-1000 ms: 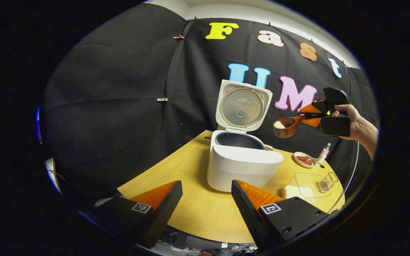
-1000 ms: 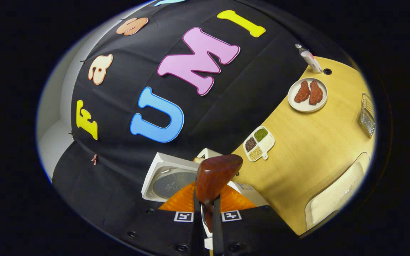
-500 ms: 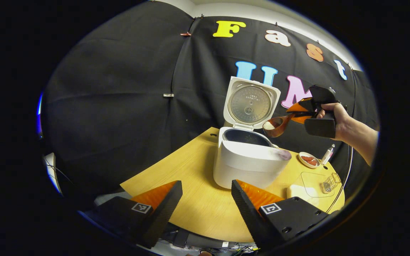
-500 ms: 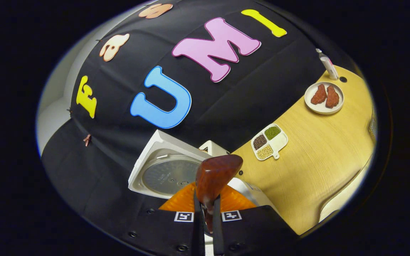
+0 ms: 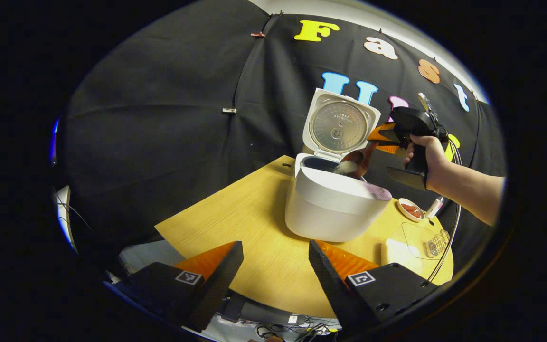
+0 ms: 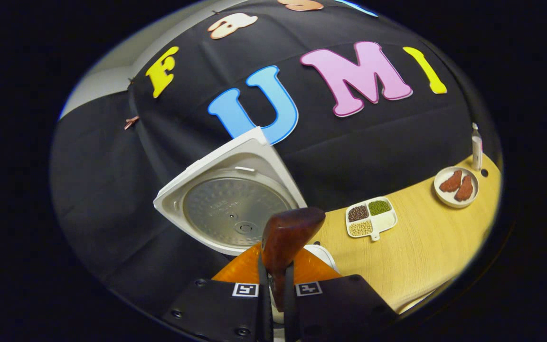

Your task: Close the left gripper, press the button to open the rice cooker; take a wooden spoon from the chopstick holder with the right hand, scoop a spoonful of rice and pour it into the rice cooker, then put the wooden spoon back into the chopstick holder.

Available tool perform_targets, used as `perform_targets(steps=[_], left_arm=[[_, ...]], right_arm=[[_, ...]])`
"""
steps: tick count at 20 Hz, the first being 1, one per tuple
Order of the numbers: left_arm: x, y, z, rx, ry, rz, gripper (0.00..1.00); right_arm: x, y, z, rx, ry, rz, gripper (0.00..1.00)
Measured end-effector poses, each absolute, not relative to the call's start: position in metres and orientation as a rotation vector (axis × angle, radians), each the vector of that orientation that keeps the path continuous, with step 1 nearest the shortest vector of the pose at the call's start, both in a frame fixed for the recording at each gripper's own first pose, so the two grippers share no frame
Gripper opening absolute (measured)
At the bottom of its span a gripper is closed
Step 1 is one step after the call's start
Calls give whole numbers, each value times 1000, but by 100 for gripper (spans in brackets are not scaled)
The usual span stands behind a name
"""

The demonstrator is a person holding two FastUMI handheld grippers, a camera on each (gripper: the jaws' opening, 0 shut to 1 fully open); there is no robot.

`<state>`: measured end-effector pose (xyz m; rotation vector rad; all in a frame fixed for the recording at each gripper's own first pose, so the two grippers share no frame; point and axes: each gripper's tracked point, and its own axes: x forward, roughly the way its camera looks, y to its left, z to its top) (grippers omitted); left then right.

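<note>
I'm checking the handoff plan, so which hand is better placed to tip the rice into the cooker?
The right. Its tongs are shut on the wooden spoon, whose rice-filled bowl is at the open rice cooker pot. The left tongs are open, holding nothing, low over the table's near edge.

You will find no word or number here that can be read. Your left gripper [image 5: 276,268] carries a square coded marker [image 5: 188,277] on one finger and a second marker [image 5: 361,278] on the other; both are block patterns, not letters. Your right gripper [image 6: 273,297] bears a like pair of markers [image 6: 246,289], side by side, with the wooden spoon [image 6: 288,235] rising between them. The rice cooker lid [image 6: 228,209] has a short line of stamped print near the middle of its inner plate, too small to read in either view. A pale sticker [image 5: 379,192] on the front rim of the rice cooker [image 5: 330,211] is blurred.
</note>
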<state>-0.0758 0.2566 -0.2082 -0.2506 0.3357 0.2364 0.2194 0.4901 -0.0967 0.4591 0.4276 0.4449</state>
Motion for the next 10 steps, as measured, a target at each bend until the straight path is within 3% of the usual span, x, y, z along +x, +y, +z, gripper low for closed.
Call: perform_targets(steps=[4,5,6,10], left_arm=[[-74,262,-213,-266,340,237,95],[-74,260,-217,-275,351,230,95],[-74,261,-221,-280,360,229,95],[-75,263,-227,-283,368,230,96]], right_arm=[[211,512,-105,367,398,495,14],[210,516,-104,344,378,508,9],[210,520,-104,316,364,515,14],[204,533,-110,185,326,570,13]])
